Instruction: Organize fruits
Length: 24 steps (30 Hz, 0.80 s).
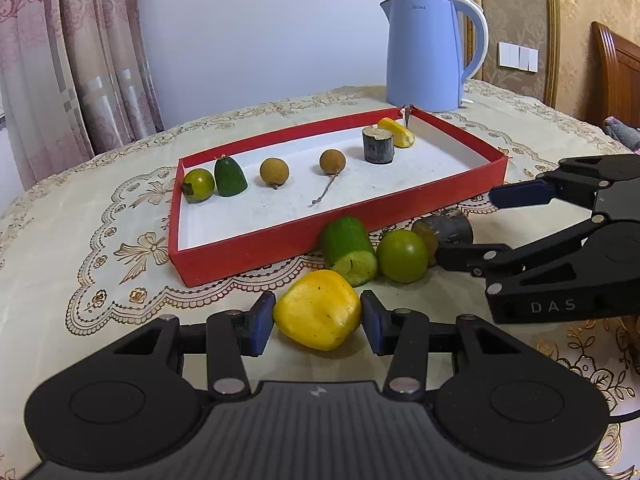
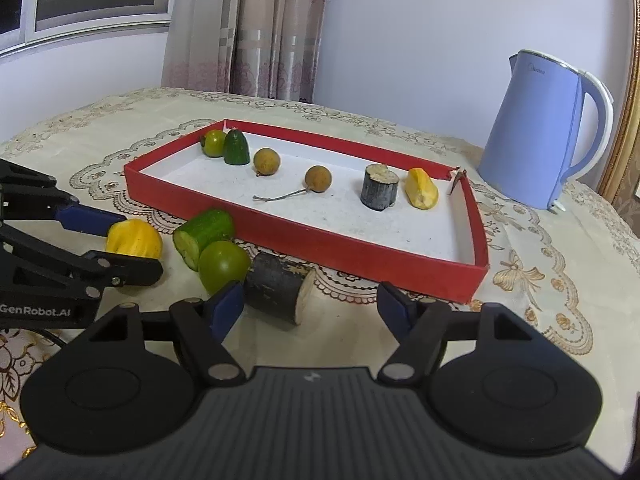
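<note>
Left gripper (image 1: 318, 322): closing on the yellow fruit piece (image 1: 319, 310), both blue pads touching its sides, just in front of the red tray's (image 1: 248, 246) near wall.
Right gripper (image 2: 310, 306): sitting open around the dark cane segment (image 2: 278, 290); left pad is at the segment's end, right pad is standing well clear of it, so nothing is being held yet.
Loose fruit: green cut piece (image 1: 348, 250), round green fruit (image 1: 402, 255) and cane segment are lying bunched together against the tray's near wall, touching one another.
Tray contents: six pieces are standing in a row along the tray's far side.
Risk, left side: yellow piece is looking soft and lopsided; a hard squeeze may be bruising it, a light one may be letting it slip on lifting.
Risk, right side: segment is lying on its round side, so an off-centre closing pad may be rolling it into the round green fruit and scattering the cluster.
Risk, both: grippers are working near each other by the tray wall and may be colliding or clipping the rim.
</note>
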{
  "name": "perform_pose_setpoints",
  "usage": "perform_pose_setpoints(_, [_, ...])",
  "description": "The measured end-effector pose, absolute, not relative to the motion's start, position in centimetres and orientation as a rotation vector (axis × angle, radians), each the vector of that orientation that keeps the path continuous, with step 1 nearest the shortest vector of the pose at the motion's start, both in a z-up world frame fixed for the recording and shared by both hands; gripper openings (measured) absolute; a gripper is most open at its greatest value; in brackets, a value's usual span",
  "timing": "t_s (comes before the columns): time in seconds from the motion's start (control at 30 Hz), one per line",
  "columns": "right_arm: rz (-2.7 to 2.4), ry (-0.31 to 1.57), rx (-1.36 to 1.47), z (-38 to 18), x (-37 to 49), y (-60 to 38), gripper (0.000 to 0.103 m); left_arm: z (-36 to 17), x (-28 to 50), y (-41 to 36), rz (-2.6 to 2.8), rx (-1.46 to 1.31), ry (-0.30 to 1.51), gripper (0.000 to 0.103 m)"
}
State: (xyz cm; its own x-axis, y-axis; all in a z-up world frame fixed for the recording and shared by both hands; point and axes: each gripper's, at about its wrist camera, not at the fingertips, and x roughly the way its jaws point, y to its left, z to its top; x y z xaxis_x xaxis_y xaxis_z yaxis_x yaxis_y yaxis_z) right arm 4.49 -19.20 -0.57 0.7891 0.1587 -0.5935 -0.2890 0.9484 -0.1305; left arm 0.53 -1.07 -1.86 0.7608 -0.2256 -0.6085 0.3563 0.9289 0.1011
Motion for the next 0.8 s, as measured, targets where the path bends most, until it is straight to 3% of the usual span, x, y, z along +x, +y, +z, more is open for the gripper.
perform_pose_setpoints(0.1, [0.155,0.594,-0.313,-0.5,4.2,-19.2,0.071,-1.7,0.4,-0.9,-0.317,0.215,0.627,0.045])
perform_pose_setpoints(0.33, [0.253,0.617,-0.235,-0.2,4.7,-19.4,0.070,-1.8,0.7,-0.6,-0.313,0.200,0.633,0.045])
perform_pose_setpoints(0.47, [0.267,0.634,-0.222,-0.6,5.2,-19.3,0.059,-1.7,0.6,-0.6,-0.314,0.200,0.629,0.045])
perform_pose_setpoints(0.8, [0.288,0.652,-0.199,-0.8,6.1,-19.8,0.054,-1.8,0.7,-0.5,-0.311,0.196,0.633,0.045])
